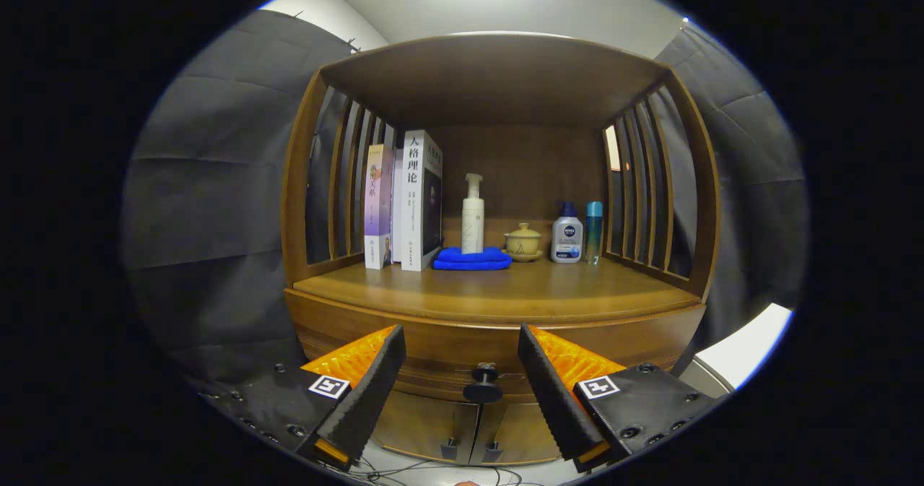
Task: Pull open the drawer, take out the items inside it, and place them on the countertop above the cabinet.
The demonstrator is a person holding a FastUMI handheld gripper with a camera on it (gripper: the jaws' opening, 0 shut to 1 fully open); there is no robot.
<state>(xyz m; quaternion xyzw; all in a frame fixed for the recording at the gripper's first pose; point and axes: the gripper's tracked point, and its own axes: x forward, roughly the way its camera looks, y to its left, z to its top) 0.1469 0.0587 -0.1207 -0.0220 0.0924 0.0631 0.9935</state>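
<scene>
Between the two fingers of the gripper (462,385), just ahead of the tips, the dark round knob (483,391) of the drawer (447,349) is being framed. The fingers are being held wide apart, with nothing gripped and neither one touching the knob. The drawer front is lying flush with the cabinet (498,305), so the drawer is being judged as not yet opened, and the opening step is being taken as the one in hand. The items inside are being hidden by the closed front.

For the next move, the gripper is being required to go forward until the knob sits between the pads, then to close on it, then to draw straight back.

Beyond the fingers, above the drawer, the countertop (498,287) is being occupied along its rear. Upright books (404,201) are standing at the far left, a folded blue cloth (473,258) is lying beside them, and a white pump bottle (473,215) is standing just behind the cloth. A small lidded cup (523,242) on a saucer, a grey bottle (567,233) and a slim blue bottle (593,232) are standing to the right. The front of the countertop is being left bare for placing. Below the drawer, two lower doors (462,428) are being seen, and loose cables (404,471) are lying on the floor beneath the fingers.
</scene>
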